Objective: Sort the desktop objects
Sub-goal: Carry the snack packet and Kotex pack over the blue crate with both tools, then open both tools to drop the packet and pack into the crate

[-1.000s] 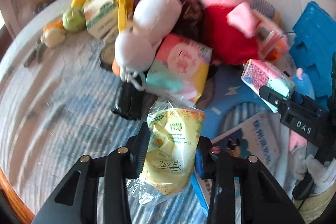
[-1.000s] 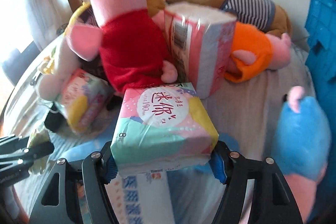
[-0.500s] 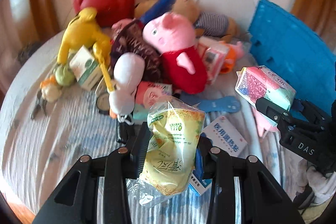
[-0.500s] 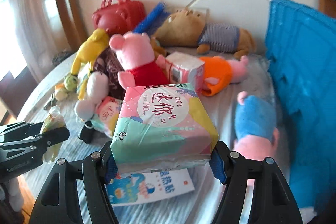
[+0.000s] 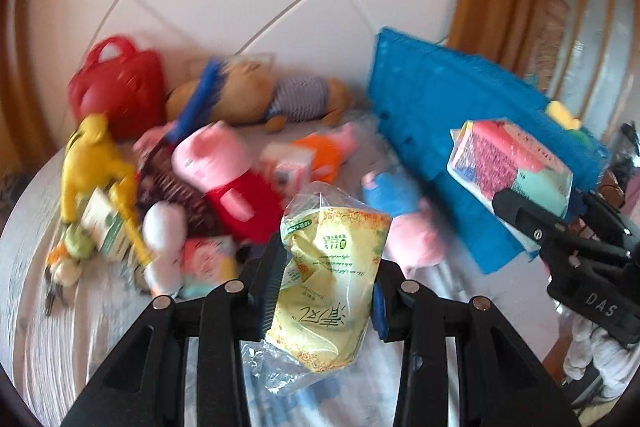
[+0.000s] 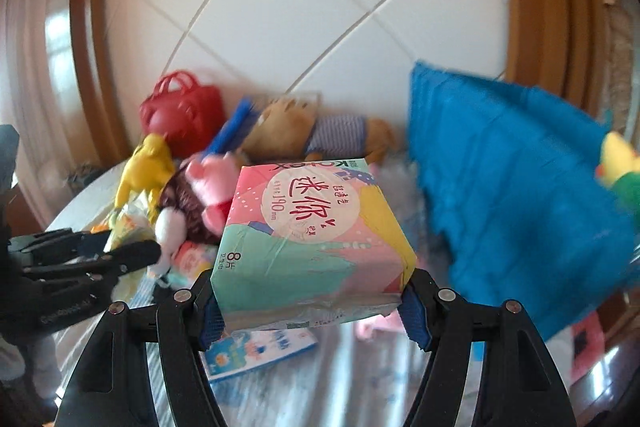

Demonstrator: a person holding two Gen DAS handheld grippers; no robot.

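Observation:
My left gripper (image 5: 326,283) is shut on a yellow tissue packet in clear wrap (image 5: 328,279), held up above the table. My right gripper (image 6: 310,307) is shut on a pink, teal and yellow pad pack (image 6: 308,243), also held in the air; that pack shows in the left wrist view (image 5: 508,163) at the right, in front of the blue crate (image 5: 452,119). The left gripper shows at the left of the right wrist view (image 6: 88,259). The blue crate (image 6: 508,175) stands at the right of the right wrist view.
Plush toys lie piled at the back: a pink pig in red (image 5: 228,175), a yellow figure (image 5: 92,163), a brown bear in stripes (image 5: 276,99), a blue and pink pig (image 5: 400,207). A red handbag (image 5: 120,87) stands by the wall. A booklet (image 6: 260,351) lies on the striped cloth.
Both grippers have risen and pulled back from the pile with their packs, and the views now tilt up to the wall. The crate looms larger at the right.

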